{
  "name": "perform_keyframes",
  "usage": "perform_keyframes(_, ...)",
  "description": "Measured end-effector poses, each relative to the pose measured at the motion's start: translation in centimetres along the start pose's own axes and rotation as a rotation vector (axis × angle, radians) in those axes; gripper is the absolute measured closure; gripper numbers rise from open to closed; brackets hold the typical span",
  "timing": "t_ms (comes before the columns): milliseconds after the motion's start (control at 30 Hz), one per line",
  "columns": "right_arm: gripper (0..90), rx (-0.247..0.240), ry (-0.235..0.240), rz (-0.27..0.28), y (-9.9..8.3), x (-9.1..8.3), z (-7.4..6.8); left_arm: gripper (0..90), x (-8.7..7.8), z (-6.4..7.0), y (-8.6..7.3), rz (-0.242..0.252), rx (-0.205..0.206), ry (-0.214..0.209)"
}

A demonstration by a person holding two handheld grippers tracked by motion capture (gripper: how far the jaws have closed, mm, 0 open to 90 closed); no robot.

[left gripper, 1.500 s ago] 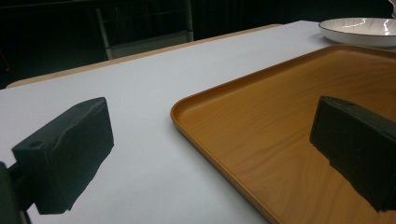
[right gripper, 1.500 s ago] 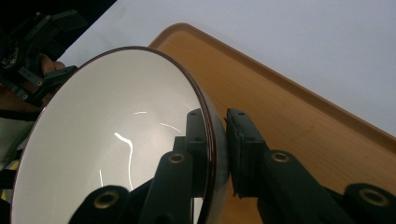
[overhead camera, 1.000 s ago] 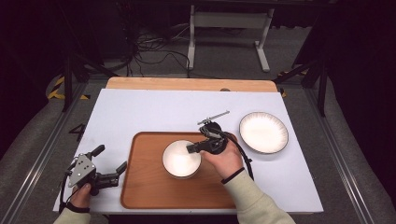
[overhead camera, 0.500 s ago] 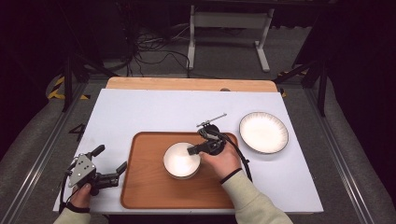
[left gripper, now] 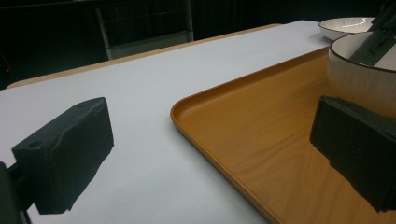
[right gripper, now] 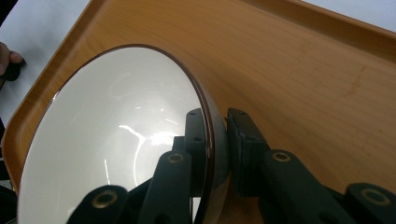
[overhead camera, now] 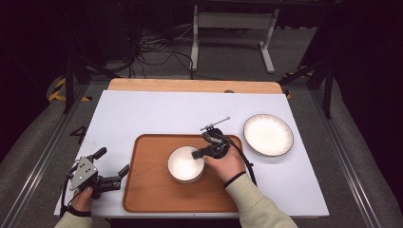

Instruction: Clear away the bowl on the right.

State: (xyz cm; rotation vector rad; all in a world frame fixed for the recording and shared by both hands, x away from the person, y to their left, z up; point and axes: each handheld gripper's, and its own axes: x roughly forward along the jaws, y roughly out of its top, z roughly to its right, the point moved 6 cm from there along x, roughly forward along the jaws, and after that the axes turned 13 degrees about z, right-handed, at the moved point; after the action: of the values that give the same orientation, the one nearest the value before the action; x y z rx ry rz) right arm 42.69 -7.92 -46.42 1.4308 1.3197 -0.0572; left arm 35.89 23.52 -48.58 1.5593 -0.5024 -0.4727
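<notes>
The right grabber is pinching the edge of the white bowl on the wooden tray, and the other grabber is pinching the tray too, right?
Not quite. The left gripper isn't pinching the tray. The left gripper view shows its jaws wide apart with nothing between them, hovering by the tray's edge. The rest is right: the right gripper pinches the rim of the white bowl on the wooden tray.
</notes>
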Motion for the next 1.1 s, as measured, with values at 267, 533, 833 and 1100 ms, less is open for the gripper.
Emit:
perform_keyframes(267,78.9,0.004,0.009,0.005,-0.07,0.08,0.20,0.2,0.00,-0.01,0.00,0.001,-0.001,-0.001)
perform_keyframes(533,78.6,0.007,0.016,0.005,-0.21,0.14,0.43,0.3,0.00,-0.01,0.00,0.001,0.000,-0.001)
perform_keyframes(833,72.4,-0.009,0.025,0.011,-0.24,0.08,0.30,0.2,0.00,0.00,0.00,0.000,0.000,0.000)
perform_keyframes(1100,55.9,-0.146,0.003,0.114,0.36,-0.53,0.06,0.2,0.02,-0.01,0.00,0.001,-0.002,0.000)
